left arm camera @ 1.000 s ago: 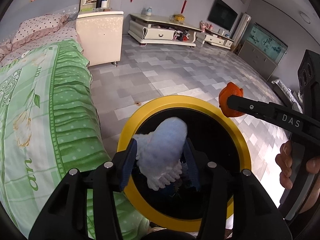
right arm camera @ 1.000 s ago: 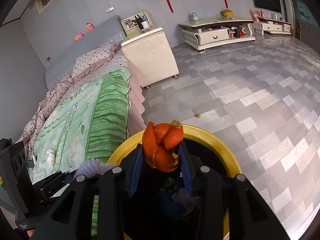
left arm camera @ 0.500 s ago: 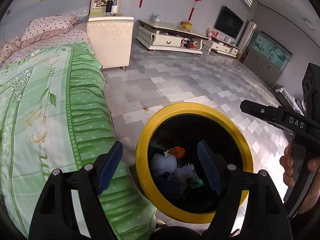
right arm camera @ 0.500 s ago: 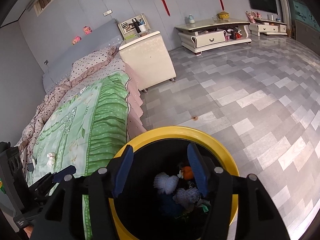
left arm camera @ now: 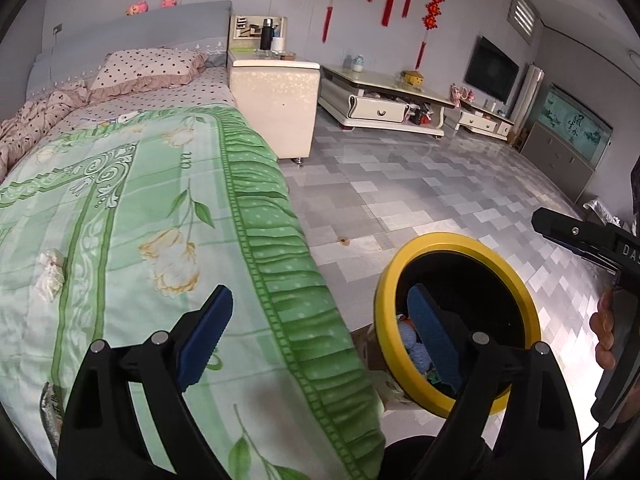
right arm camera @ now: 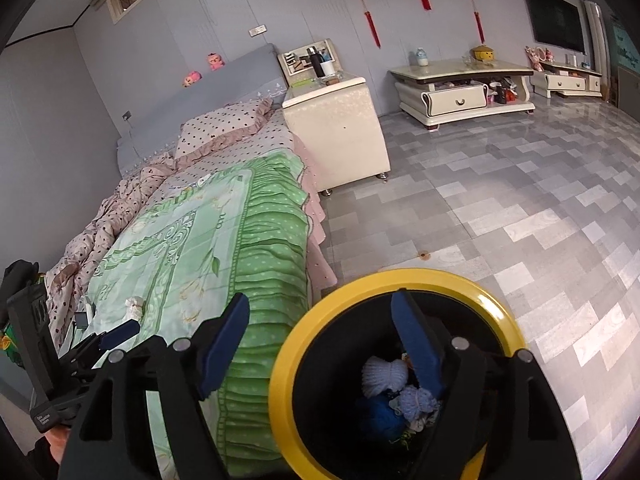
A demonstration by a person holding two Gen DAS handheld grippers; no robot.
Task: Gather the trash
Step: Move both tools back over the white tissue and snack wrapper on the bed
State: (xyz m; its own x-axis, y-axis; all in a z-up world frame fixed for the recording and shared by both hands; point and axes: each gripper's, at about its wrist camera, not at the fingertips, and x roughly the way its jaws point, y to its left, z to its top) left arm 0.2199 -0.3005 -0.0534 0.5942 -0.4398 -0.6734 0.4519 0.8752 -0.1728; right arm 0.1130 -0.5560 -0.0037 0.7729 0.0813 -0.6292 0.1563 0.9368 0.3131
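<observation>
A black trash bin with a yellow rim [left arm camera: 476, 240] [right arm camera: 280, 364] stands on the floor beside the bed. Crumpled white and bluish tissues [right arm camera: 386, 372] and other trash lie inside it. My left gripper [left arm camera: 320, 340] is open and empty, over the edge of the green bedspread [left arm camera: 160, 200] next to the bin. My right gripper [right arm camera: 320, 340] is open and empty, above the bin's left rim. A crumpled white tissue [left arm camera: 50, 274] lies on the bedspread at the left; it also shows in the right wrist view [right arm camera: 134, 306]. A small wrapper [left arm camera: 50, 402] lies near the bed's lower left edge.
A cream nightstand [left arm camera: 272, 108] stands at the head of the bed. A low TV cabinet [left arm camera: 384, 104] lines the far wall. Grey tiled floor [right arm camera: 500, 208] stretches to the right of the bin. Pillow and dotted quilt [left arm camera: 148, 68] lie at the bed's head.
Both grippers opened: the tissue wad and the orange peel dropped into the bin. Both grippers then lifted and swung left toward the bed.
</observation>
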